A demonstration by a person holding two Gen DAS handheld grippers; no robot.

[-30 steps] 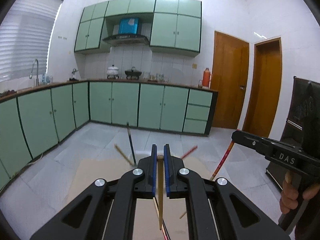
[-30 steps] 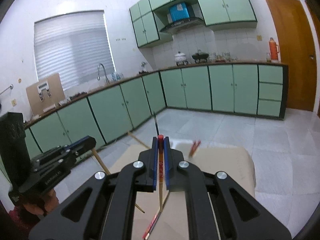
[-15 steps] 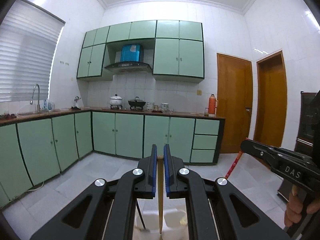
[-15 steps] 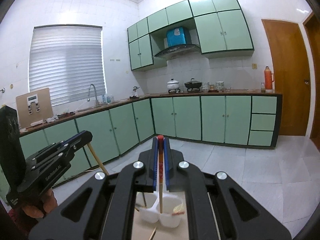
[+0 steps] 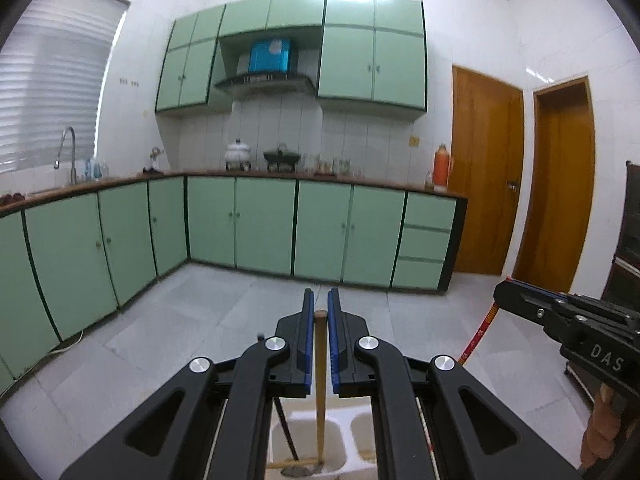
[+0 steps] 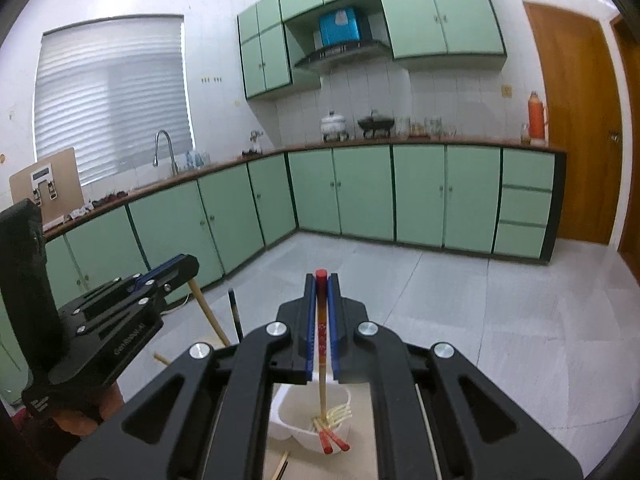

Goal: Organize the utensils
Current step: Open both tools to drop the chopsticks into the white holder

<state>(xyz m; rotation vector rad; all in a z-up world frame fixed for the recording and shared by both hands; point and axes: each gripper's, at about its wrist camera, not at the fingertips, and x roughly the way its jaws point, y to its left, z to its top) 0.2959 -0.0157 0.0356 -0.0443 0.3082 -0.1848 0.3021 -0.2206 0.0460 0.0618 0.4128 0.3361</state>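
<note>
Chopsticks stand near upright in both grips: left gripper (image 5: 319, 312) jaws clamp a plain wooden chopstick (image 5: 320, 384), right gripper (image 6: 321, 280) jaws a red-tipped chopstick (image 6: 321, 344). Each lower tip hangs directly over its compartment of the white holder (image 6: 294, 430), so release looks imminent.

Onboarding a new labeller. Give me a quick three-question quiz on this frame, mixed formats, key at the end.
1. True or false: the left gripper is shut on a plain wooden chopstick.
2. Multiple choice: the chopstick in the right gripper has which top end? A) black B) red C) green
3. Short answer: what does the tip of each held chopstick hang over?

Key:
1. True; the blue pads clamp it.
2. B.
3. The white divided holder: the wooden one over the compartment with a dark chopstick, the red-topped one over the compartment with red-ended chopsticks.
</note>
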